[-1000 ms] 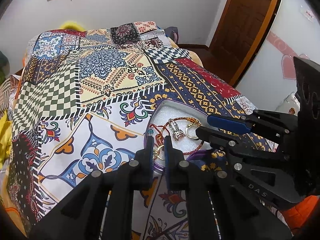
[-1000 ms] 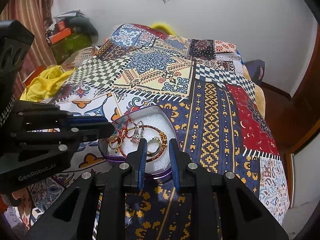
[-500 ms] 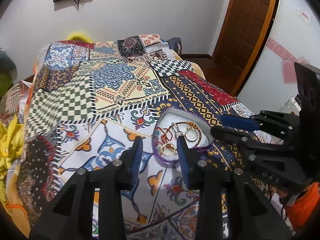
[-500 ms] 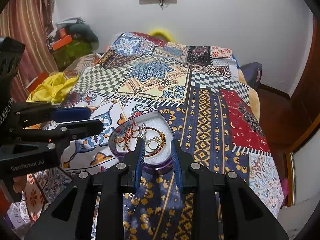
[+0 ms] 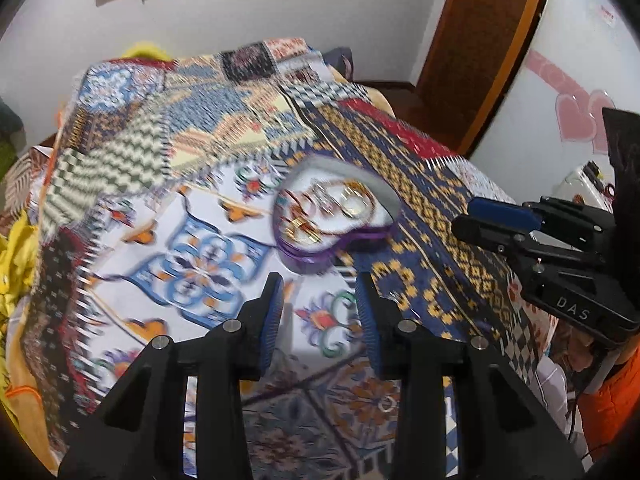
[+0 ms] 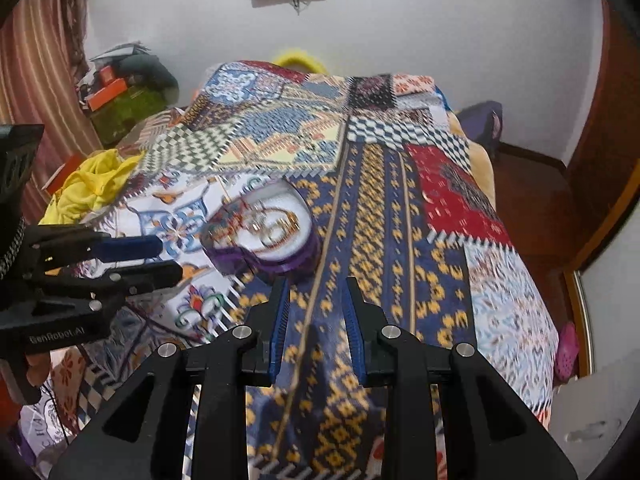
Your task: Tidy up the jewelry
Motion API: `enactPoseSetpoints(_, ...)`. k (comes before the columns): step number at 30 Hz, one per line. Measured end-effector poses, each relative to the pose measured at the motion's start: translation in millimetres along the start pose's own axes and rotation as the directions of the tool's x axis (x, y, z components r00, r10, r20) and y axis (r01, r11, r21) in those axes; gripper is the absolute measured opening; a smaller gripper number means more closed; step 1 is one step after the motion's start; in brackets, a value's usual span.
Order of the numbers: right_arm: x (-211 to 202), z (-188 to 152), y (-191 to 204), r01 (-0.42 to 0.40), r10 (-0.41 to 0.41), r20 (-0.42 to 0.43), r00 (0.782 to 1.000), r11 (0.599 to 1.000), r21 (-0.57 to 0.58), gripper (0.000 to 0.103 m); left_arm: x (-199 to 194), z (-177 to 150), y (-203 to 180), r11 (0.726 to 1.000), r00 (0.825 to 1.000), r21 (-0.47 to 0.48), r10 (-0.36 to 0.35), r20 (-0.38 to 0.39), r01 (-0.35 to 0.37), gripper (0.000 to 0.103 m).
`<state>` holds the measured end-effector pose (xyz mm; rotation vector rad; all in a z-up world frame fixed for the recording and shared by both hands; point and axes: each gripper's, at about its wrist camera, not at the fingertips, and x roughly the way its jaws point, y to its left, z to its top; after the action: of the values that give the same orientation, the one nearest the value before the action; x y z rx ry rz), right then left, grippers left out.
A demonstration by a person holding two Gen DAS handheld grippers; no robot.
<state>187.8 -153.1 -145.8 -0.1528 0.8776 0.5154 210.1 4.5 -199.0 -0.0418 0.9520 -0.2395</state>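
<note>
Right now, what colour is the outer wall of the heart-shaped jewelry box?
Purple; the jewelry box wall shows best in the right wrist view.

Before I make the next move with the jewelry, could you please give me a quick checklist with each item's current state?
1. Left gripper open and empty: ok.
2. Right gripper open and empty: ok.
3. Heart-shaped jewelry box sitting open on the bedspread: ok.
4. Rings and bracelets inside the box: ok, though blurred.
5. Small ring lying loose on the bedspread outside the box: not ok.
6. Any other loose pieces: cannot tell, the pictures are motion-blurred.
</note>
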Motion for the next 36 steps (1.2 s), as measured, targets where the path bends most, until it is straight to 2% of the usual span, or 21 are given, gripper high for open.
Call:
enactPoseSetpoints(8, -2.3, -22.5, -9.4, 0.007, -0.007, -0.034, 0.999, 1.0, 0.025, 0.024, 28.9, -7.8, -27.4, 0.998, 0.996, 0.023, -0.065, -0.064, 0.066, 0.036)
enactPoseSetpoints(15, -2.4, -29.1, -14.7, -0.001, 0.003, -0.042, 0.999, 0.999, 0.049, 0.024, 44.4, -7.8, -36.2, 0.996, 0.992, 0.031, -0.077, -0.099, 0.08, 0.011)
enactPoseSetpoints(18, -3.1, -28.6, -14.9, -0.003, 0.005, -0.036, 0.999, 0.999, 0.051, 0.024, 43.6, -7.2, -37.2, 0.995, 0.991, 0.037, -0.093, -0.095, 0.097, 0.008)
enactPoseSetpoints(24, -4.9, -22.1, -15.1, -0.012, 0.013, -0.013, 1.0, 0.998, 0.062, 0.024, 31.5, -1.7, -31.0, 0.997, 0.996, 0.031, -0.07, -0.051, 0.072, 0.008)
enactPoseSetpoints(36, -13.2, 3.8, -8.3, -0.036, 0.032, 0.062, 0.998, 0.998, 0.052, 0.024, -8.9, 41.6, -0.8, 1.0, 0.994, -0.007, -0.011, 0.106, 0.012, 0.008)
